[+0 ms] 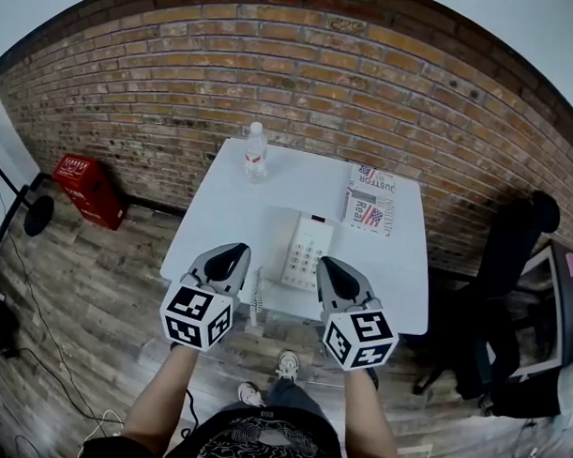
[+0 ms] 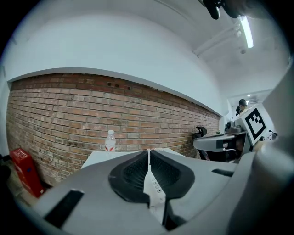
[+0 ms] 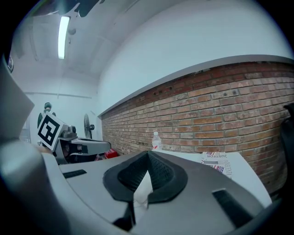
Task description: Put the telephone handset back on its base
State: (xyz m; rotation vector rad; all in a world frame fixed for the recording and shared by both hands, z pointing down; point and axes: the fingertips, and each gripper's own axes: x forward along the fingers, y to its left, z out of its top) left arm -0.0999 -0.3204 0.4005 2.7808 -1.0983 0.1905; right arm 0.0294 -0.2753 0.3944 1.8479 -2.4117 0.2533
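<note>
Now we hold left tool and right tool pressed together, empty, telephone at twelve o'clock, bottle at eleven on the surface.

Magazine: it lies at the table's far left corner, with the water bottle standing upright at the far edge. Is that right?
Not quite. The magazine lies at the far right corner of the table, not the left, as the head view shows. The water bottle does stand upright at the far edge.
</note>
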